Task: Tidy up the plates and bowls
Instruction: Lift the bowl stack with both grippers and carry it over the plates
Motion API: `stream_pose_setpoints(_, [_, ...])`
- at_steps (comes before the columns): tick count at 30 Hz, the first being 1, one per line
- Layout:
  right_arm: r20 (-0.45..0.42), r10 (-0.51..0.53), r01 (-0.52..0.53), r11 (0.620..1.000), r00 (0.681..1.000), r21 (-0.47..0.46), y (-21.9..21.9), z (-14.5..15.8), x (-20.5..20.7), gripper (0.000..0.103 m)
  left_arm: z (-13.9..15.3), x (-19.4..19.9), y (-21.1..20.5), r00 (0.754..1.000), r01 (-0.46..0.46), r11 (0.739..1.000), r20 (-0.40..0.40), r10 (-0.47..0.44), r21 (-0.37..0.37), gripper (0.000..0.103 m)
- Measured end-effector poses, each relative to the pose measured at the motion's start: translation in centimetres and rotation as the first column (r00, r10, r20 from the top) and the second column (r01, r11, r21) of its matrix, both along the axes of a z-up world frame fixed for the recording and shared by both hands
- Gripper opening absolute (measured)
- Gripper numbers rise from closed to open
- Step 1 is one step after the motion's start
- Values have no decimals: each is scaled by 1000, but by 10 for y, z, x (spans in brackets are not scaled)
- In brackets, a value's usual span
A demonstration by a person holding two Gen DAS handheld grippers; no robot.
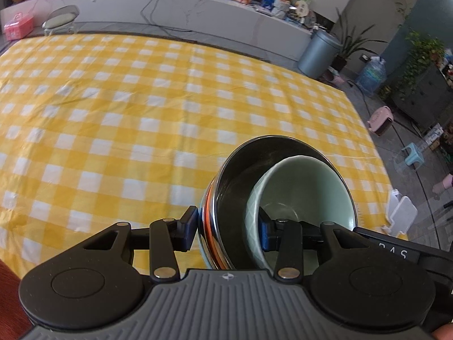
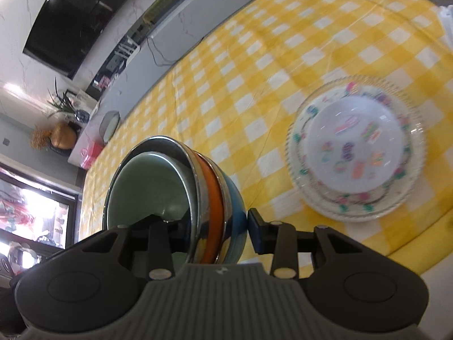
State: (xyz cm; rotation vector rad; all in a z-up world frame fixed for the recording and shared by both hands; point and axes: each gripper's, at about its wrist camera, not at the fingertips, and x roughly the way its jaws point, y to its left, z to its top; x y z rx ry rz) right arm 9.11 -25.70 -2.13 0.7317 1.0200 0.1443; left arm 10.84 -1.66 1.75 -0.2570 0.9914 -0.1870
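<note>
A nested stack of bowls (image 1: 226, 221) is held tilted above the yellow checked tablecloth (image 1: 127, 107): a pale green bowl (image 1: 305, 187) inside a steel bowl, with orange and blue rims outside. My left gripper (image 1: 226, 226) is shut on the stack's rim wall. The same stack (image 2: 209, 198) shows in the right wrist view, where my right gripper (image 2: 218, 226) is shut on its opposite rim. A stack of plates (image 2: 356, 153) with coloured patterns lies on the cloth to the right.
A grey counter (image 1: 198, 8) with snack bags and toys runs behind the table. A round bin (image 1: 320, 51), plants and a water jug stand on the floor to the right. A chair (image 1: 61, 19) stands at the far left edge.
</note>
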Motion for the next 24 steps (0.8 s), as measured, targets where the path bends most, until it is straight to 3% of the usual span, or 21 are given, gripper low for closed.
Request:
stream_pose_setpoints(10, [27, -109, 109, 994, 994, 11, -69, 15, -21, 37, 9, 5, -66, 995, 100, 995, 26, -100, -5, 47])
stream_pose_setpoints(24, [36, -185, 186, 982, 982, -40, -145, 26, -11, 37, -2, 34, -135, 984, 177, 983, -3, -178, -50, 47])
